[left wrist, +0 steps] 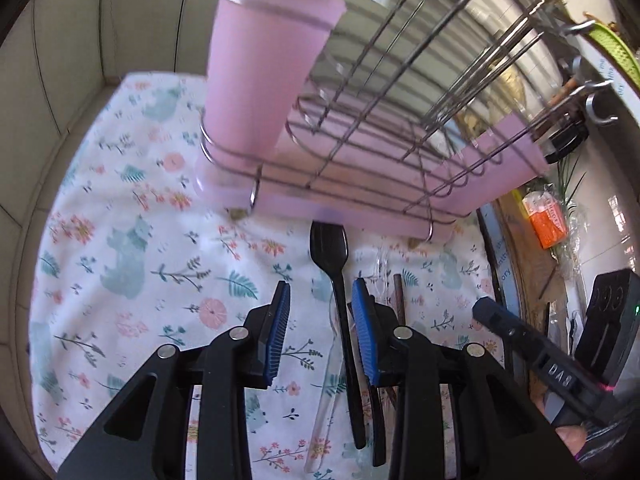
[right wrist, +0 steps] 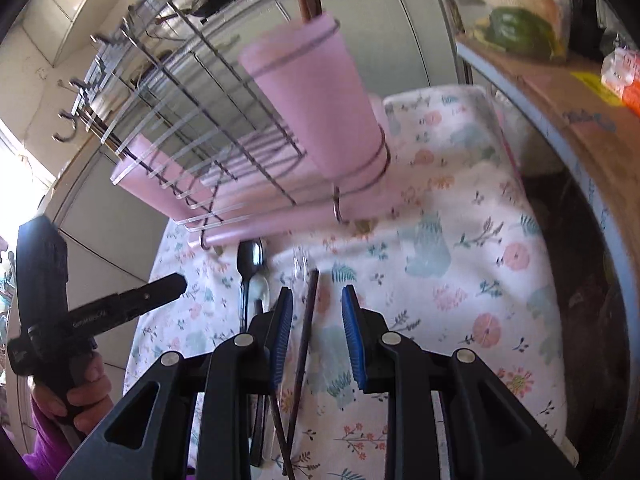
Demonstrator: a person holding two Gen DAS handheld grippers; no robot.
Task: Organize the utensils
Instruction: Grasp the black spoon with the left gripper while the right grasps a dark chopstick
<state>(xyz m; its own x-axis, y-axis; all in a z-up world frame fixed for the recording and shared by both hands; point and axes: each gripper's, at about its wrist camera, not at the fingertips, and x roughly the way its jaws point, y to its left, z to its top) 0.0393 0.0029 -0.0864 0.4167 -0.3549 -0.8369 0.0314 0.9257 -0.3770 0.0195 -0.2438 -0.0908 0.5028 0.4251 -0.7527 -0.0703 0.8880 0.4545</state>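
Observation:
A black plastic spork (left wrist: 338, 280) lies on the floral cloth (left wrist: 132, 240), its handle running between the fingers of my open left gripper (left wrist: 322, 300). A clear utensil (left wrist: 324, 400) and brown chopsticks (left wrist: 398, 300) lie beside it. My right gripper (right wrist: 316, 306) is open over a brown chopstick (right wrist: 306, 328); a black spoon (right wrist: 250, 264) lies to its left. A pink utensil cup (left wrist: 260, 76) with sticks in it hangs on the wire rack (left wrist: 400, 100); the cup also shows in the right wrist view (right wrist: 320, 100).
The rack's pink tray (left wrist: 360, 204) sits on the cloth just beyond the utensils. A board edge (right wrist: 580, 140) with packets and a green vegetable (right wrist: 516, 28) lies to the right. The other gripper shows in each view: right gripper (left wrist: 520, 340), left gripper (right wrist: 80, 320).

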